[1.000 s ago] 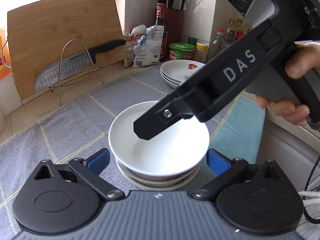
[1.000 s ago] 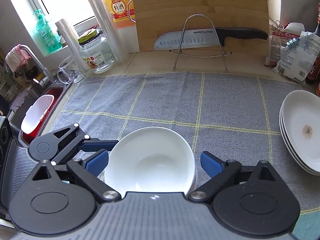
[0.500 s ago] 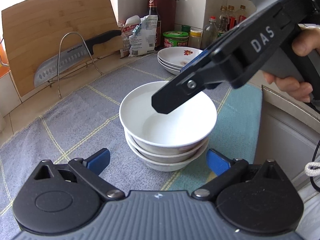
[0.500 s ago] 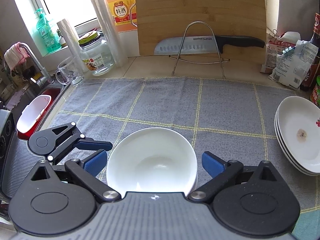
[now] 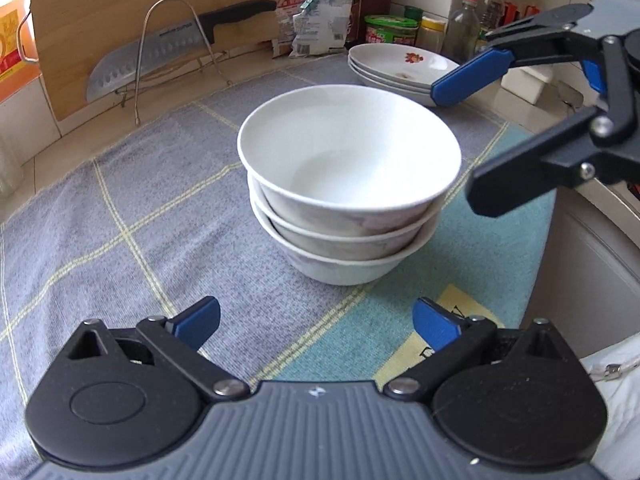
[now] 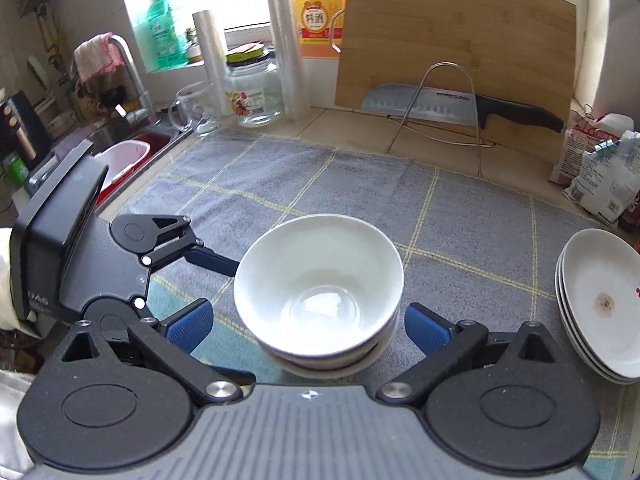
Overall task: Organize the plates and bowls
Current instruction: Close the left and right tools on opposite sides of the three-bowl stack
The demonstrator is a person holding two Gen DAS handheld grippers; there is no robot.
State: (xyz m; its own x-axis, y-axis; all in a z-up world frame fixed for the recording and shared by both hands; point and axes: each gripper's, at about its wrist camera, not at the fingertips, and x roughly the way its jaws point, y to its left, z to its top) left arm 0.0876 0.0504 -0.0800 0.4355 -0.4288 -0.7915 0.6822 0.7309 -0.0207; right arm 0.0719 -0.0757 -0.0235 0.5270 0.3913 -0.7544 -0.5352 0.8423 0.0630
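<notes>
Kitchen counter, grey checked cloth (image 6: 360, 184). Right gripper (image 6: 308, 326) jaws just opened wide, clear of top bowl (image 6: 320, 284), now nested on bowl stack (image 5: 348, 216). Left gripper (image 5: 316, 322) apart, empty. Plates (image 6: 600, 304) stacked beside. Sorting probably near done.

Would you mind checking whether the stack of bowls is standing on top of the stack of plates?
No, the stack of bowls stands on the grey towel, apart from the stack of plates at the right.
</notes>
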